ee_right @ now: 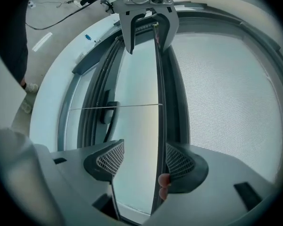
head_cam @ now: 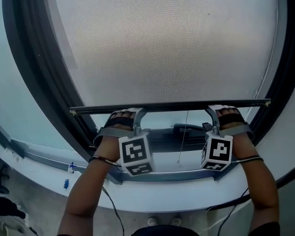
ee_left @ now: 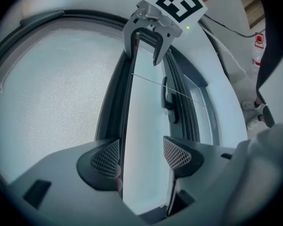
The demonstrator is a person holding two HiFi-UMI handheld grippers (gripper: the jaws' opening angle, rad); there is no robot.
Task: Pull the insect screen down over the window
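The insect screen's grey mesh (head_cam: 162,43) covers most of the window. Its dark bottom bar (head_cam: 172,104) hangs level a little above the lower frame. My left gripper (head_cam: 132,114) and right gripper (head_cam: 214,112) both sit on this bar, left and right of its middle. In the left gripper view the bar (ee_left: 128,107) runs along the left pad (ee_left: 106,158), and the left gripper (ee_left: 141,155) is open. In the right gripper view the bar (ee_right: 158,102) lies against the right pad (ee_right: 179,163), and the right gripper (ee_right: 145,160) is open. A person's fingertips press the bar beside each pad.
A thin pull cord (head_cam: 183,136) hangs from the bar's middle. Behind it a dark window handle (head_cam: 187,128) sits on the lower frame. The white sill (head_cam: 152,193) curves below, with small blue items (head_cam: 66,183) at its left. Cables trail from both grippers.
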